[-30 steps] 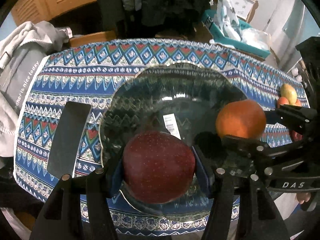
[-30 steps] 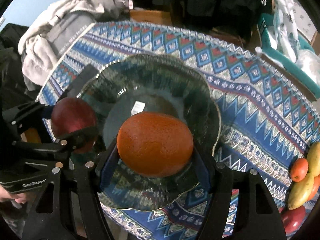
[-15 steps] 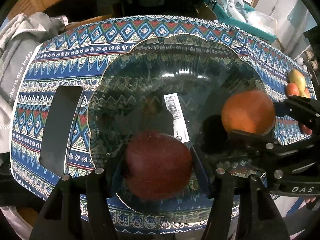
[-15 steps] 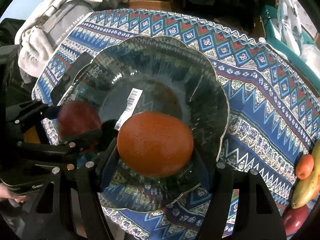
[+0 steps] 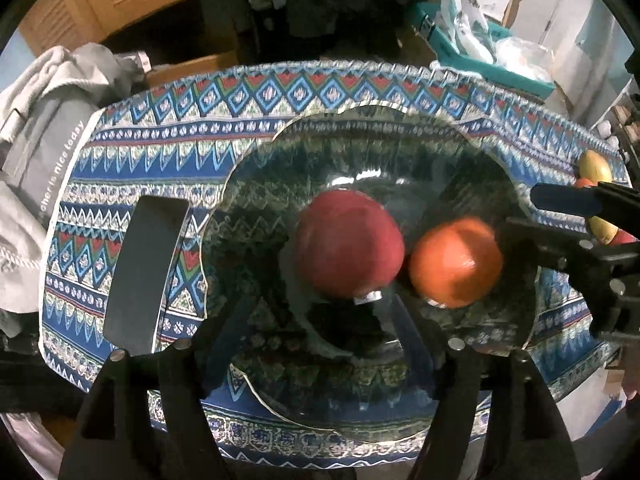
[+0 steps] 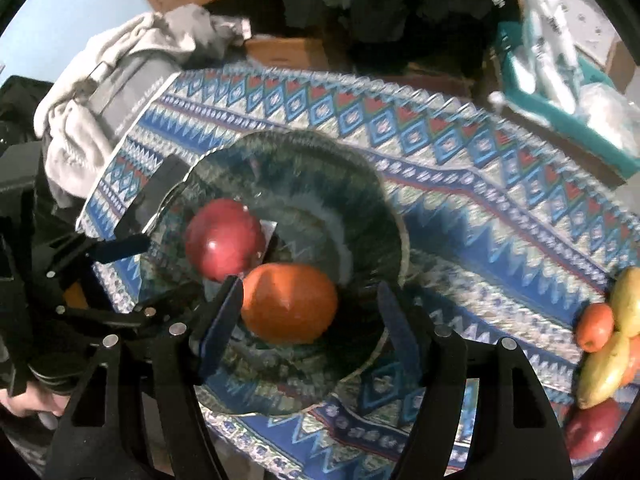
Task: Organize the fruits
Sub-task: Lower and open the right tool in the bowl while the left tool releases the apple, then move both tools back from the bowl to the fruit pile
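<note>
A dark red apple [image 5: 348, 244] and an orange [image 5: 456, 262] lie side by side, touching, in the clear scalloped glass bowl [image 5: 248, 156]. My left gripper [image 5: 320, 332] hangs over the bowl's near side with its jaws opening; the apple rests beyond its fingertips, free of the pads. In the right wrist view the orange [image 6: 288, 304] sits low in the bowl [image 6: 404, 240] beside the apple [image 6: 224, 240]. My right gripper [image 6: 310, 320] is opening around the orange, which lies close to the left finger [image 6: 224, 320], with a clear gap on the right side.
A patterned blue cloth [image 5: 168, 136] covers the table. A flat black slab [image 5: 144, 272] lies left of the bowl, with grey clothing [image 5: 36, 160] past the table's left edge. Several more fruits [image 6: 600, 368] are piled at the right edge. A teal tray [image 5: 480, 56] stands behind.
Both grippers have widened and let go. The apple and the orange have dropped from between the pads into the bowl and rest together. Both grippers have drawn back a little.
</note>
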`<state>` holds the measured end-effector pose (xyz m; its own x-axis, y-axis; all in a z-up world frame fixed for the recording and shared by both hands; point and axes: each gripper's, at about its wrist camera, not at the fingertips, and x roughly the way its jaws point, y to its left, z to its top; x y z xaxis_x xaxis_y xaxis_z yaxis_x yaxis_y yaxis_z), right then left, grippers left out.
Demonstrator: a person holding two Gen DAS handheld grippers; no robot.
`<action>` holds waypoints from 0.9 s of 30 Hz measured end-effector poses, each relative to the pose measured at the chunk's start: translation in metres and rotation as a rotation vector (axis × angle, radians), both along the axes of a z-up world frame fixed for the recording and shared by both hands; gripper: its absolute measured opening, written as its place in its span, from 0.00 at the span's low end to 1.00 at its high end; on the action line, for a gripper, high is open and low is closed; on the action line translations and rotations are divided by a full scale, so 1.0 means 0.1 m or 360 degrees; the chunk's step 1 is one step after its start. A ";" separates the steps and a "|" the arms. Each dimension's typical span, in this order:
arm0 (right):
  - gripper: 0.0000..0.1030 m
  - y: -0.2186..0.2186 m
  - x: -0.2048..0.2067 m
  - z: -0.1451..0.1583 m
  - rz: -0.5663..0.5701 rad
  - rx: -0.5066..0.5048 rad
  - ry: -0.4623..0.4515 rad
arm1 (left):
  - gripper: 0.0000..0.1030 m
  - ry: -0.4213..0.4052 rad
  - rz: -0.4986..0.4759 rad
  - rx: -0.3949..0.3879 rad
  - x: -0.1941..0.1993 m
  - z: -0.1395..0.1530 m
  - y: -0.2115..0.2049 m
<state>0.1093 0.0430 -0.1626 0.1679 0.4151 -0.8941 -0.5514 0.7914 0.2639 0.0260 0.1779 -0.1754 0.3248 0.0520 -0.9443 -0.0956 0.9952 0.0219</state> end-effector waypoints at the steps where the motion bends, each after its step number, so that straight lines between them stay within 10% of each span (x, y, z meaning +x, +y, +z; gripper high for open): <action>1: 0.70 -0.03 0.00 0.05 -0.0012 -0.0004 -0.0023 | 0.73 -0.0013 -0.0002 -0.0011 0.00 0.04 -0.02; 27: 0.82 -1.27 -0.17 0.76 -0.0303 -0.0078 -0.0325 | 0.78 -0.0234 -0.0242 -0.0105 0.10 0.67 -0.84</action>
